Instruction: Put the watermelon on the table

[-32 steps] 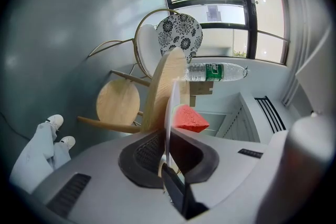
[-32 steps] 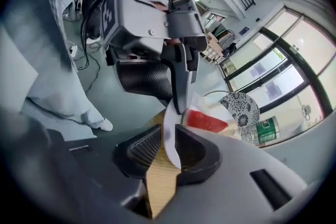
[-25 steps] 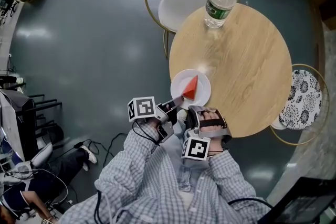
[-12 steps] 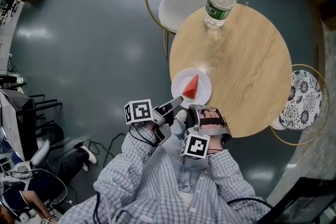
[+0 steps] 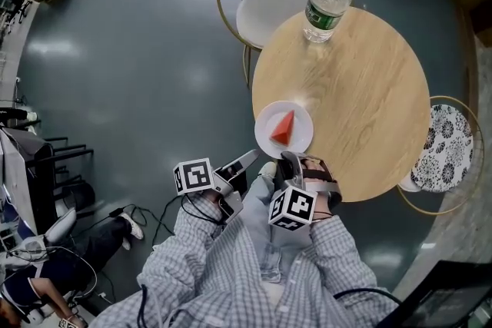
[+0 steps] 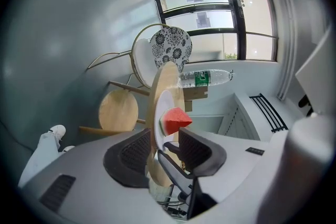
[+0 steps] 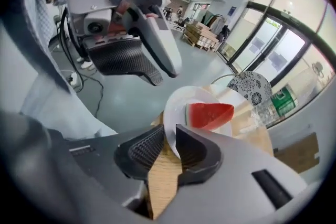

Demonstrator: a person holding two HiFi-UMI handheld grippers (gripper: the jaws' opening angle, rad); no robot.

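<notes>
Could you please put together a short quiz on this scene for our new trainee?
1. What does the watermelon slice rest on?
2. True or false: the water bottle lies on its side on the table.
3. The left gripper is: A) open and empty; B) shut on the watermelon slice; C) shut on the water bottle.
Key: 1. A white plate at the table's near edge. 2. False; it stands upright. 3. A.
</notes>
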